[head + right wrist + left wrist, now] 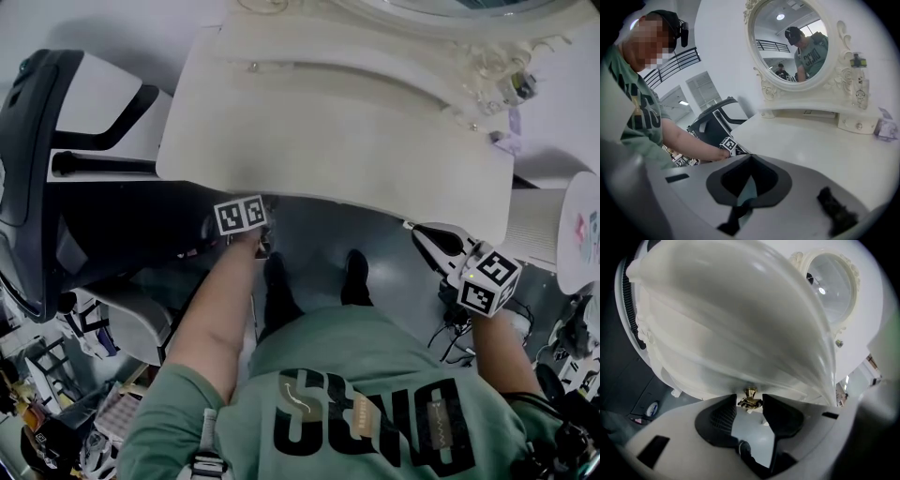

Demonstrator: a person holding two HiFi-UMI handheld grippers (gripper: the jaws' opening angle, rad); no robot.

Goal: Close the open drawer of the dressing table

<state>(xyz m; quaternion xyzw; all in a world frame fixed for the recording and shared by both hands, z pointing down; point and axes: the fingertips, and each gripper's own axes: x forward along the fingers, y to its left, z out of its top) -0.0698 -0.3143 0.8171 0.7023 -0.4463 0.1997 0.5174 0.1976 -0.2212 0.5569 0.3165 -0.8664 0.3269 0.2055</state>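
Beside the brass knob (750, 401) of the dressing table (328, 141), left gripper (750, 398) jaws stand apart, flanking it unclamped — push squarely inward; right gripper (750, 157) — closed, empty — idle.

left claw (749, 400) hidden under tabletop (356, 141) in head view, mirror (441, 5) cropped

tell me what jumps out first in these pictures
A white dressing table fills the head view, its ornate oval mirror standing at the back in the right gripper view. At its front, a small brass knob sits between the parted jaws of the left claw.
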